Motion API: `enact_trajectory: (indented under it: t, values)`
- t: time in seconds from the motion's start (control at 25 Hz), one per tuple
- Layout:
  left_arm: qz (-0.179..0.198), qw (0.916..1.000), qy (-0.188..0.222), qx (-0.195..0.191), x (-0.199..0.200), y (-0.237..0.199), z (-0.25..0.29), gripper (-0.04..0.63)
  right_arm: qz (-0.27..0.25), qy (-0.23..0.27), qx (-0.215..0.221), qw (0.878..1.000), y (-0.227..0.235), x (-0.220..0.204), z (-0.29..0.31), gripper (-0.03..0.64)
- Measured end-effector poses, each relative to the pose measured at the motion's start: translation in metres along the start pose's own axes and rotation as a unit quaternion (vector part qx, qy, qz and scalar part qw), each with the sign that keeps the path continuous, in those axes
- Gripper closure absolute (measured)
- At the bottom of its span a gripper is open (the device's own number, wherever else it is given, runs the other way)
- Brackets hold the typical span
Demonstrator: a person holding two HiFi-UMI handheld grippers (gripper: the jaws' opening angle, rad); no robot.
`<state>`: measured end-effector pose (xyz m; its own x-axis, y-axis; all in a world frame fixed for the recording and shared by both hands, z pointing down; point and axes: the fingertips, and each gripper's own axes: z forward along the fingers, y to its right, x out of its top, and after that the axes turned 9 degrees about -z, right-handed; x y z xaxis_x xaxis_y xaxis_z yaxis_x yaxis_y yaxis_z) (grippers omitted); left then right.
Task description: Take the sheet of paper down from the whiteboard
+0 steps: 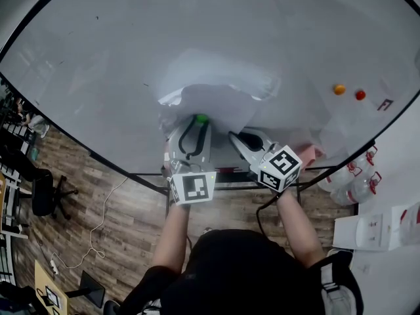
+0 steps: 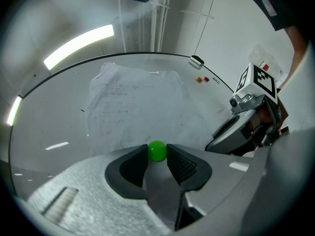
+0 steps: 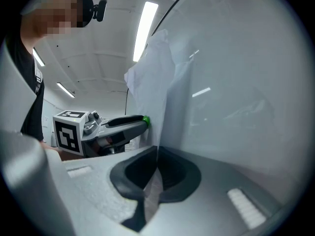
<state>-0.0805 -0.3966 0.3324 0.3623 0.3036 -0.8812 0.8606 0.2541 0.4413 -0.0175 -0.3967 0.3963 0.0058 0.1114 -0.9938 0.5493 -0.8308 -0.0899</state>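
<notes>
A white sheet of paper (image 1: pixel 216 100) hangs crumpled on the whiteboard (image 1: pixel 98 58), its lower part bulging off the surface. A green round magnet (image 1: pixel 201 119) sits on the sheet's lower edge. My left gripper (image 1: pixel 200 125) is shut on that magnet (image 2: pixel 157 151), its pads touching it on both sides. To its right, my right gripper (image 1: pixel 231 136) is shut on the paper's lower right edge. In the right gripper view the sheet (image 3: pixel 155 82) runs down into the closed jaws (image 3: pixel 157 154). The left gripper (image 3: pixel 141 121) shows there beside it.
An orange magnet (image 1: pixel 338 89) and a red magnet (image 1: pixel 360 95) sit on the board at the right. Clear bottles (image 1: pixel 354 176) stand beyond the board's lower right corner. An office chair (image 1: pixel 46 192) and a loose cable (image 1: pixel 98 228) are on the wood floor at the left.
</notes>
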Motion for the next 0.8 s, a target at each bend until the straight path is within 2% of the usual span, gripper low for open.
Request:
enact_trajectory:
  t: [0.8]
  values:
    - [-0.009, 0.9999, -0.006, 0.004, 0.001, 0.008, -0.019, 0.465, 0.022, -0.004, 0.005, 1.0, -0.009, -0.005, -0.009, 0.612]
